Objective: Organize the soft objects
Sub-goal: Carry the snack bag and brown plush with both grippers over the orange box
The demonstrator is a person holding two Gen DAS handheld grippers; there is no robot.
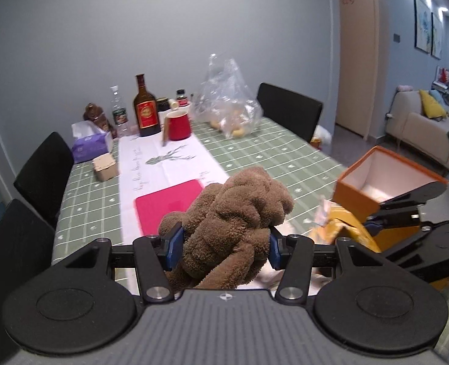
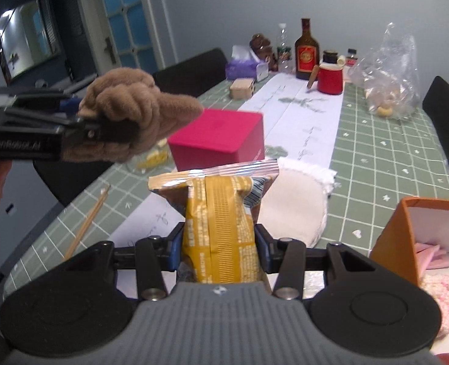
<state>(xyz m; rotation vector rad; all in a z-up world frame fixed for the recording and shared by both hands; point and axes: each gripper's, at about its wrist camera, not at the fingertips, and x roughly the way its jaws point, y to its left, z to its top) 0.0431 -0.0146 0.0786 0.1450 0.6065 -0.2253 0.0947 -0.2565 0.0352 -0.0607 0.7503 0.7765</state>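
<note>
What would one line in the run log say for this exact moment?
left gripper: shut on brown towel | right gripper: shut on yellow snack bag | both held above table | orange box: open, nearby

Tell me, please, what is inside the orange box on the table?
In the orange box, a flat pink folded thing lies on its white floor. The near orange wall covers the rest of the inside, so I cannot see whether more is there.

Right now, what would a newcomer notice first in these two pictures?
The bunched brown plush cloth held up in the left tongs, above the green checked table. Beside it, the right tongs grip a yellow snack packet. An open orange box stands to the right.
</note>
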